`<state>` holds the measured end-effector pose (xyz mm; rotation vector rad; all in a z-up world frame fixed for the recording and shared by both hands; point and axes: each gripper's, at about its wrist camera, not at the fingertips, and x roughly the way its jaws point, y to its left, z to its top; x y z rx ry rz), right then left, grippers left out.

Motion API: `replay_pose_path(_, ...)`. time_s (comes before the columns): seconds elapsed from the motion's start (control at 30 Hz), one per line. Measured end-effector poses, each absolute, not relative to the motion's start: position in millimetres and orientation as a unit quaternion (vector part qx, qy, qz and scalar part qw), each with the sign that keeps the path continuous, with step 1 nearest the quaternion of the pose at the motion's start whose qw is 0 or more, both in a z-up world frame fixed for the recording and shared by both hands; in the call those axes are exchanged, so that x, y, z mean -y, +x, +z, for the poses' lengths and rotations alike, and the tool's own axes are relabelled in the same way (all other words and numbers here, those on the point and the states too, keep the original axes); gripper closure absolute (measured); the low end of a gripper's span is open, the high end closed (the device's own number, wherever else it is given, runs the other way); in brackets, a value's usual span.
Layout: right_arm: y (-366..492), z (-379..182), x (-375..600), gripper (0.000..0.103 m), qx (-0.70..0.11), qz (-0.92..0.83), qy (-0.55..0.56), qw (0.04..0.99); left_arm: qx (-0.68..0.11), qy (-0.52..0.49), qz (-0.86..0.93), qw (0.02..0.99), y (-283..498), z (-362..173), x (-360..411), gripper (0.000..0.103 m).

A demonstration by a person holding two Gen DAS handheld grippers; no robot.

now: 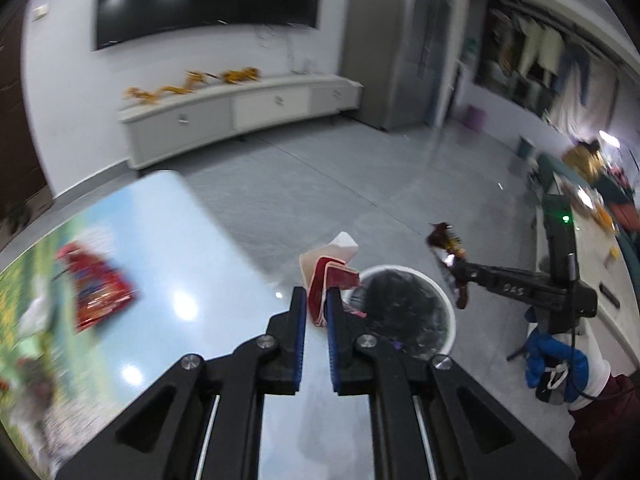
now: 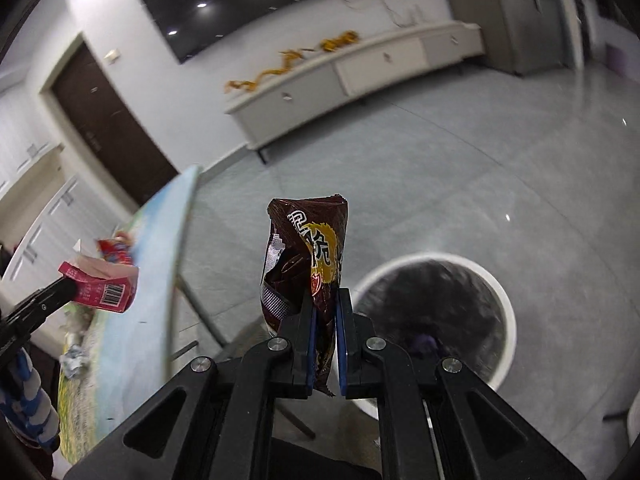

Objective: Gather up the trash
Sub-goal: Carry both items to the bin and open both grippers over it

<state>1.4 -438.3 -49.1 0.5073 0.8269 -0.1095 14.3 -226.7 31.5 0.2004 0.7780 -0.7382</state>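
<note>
Clearly the task is caught mid-way, with two pieces lifted and none of them yet seen dropped. The bench (image 1: 208,280), covered with a printed landscape cloth, is still littered: a red snack packet (image 1: 98,286) lies flat on it toward its left part, and pale crumpled scraps (image 2: 74,354) are seen at its near edge, too blurred to be named. The white bin (image 2: 502,308), lined with a black bag, stands on the floor just beside the bench corner; something dark is seen inside it, though its contents cannot be told apart. The brown wrapper (image 2: 310,256) is held upright, clamped between the jaws of the right hand-held gripper (image 2: 325,340), near the bin's rim but beside it and not over the opening. The red and white carton (image 1: 330,276), flattened and open at the top, is pinched by the left hand-held gripper (image 1: 316,320), at the bench edge and close to the bin. Both pieces are judged ready for release; the packet and scraps are left for collection.
</note>
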Motion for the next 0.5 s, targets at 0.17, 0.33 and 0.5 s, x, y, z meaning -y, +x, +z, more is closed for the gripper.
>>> replay_pose_path(0.17, 0.2, -85.6, 470.0, 0.092, -0.417, -0.077, 0.274, 0.863, -0.401, 0.121, -0.381, 0.824, 27.1, 7.7, 298.4, 0.094)
replay_pose_path(0.33, 4.0, -111.2, 493.3, 0.091, -0.432, -0.091, 0.289, 0.85, -0.419, 0.149, -0.397, 0.803, 34.4, -12.8, 352.7, 0.092)
replay_pose_path(0.5, 10.1, -133.6, 503.7, 0.071, -0.451, -0.097, 0.296, 0.836, -0.444, 0.152, -0.414, 0.78, 38.0, -28.9, 389.5, 0.092)
